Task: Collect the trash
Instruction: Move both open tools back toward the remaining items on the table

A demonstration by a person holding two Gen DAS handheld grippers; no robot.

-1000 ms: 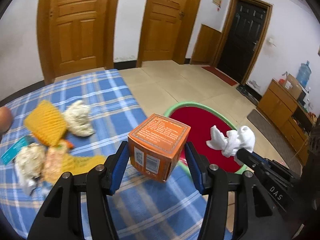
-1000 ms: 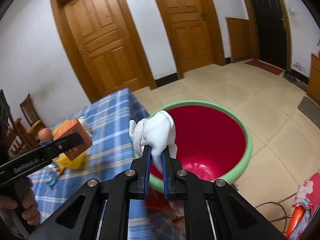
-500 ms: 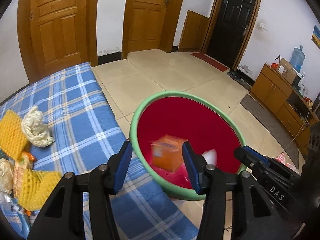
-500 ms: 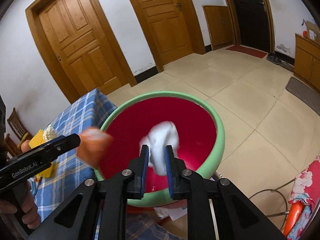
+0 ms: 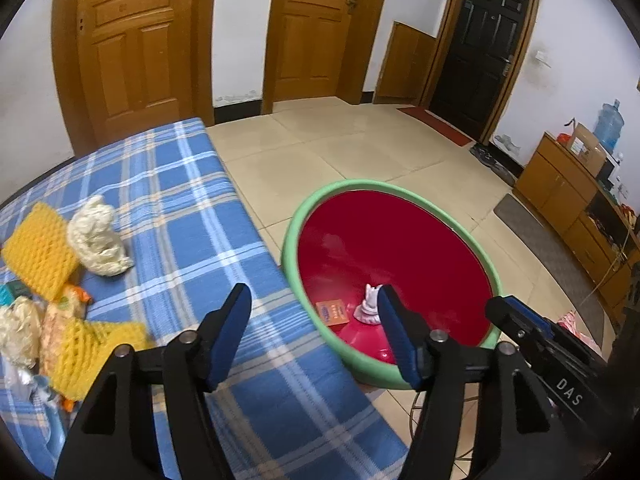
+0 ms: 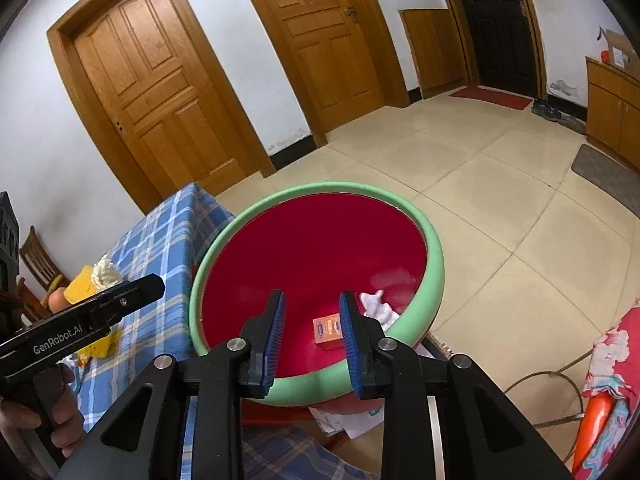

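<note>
Both hand-held grippers (image 5: 312, 312) (image 6: 312, 320) open, empty, just opening

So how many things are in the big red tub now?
2. An orange box lies flat on the tub bottom, and a white crumpled cloth sits right beside it. The near rim may hide more.

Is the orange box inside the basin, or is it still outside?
Inside. The orange box lies on the red bottom of the basin, beside the white cloth.
</note>
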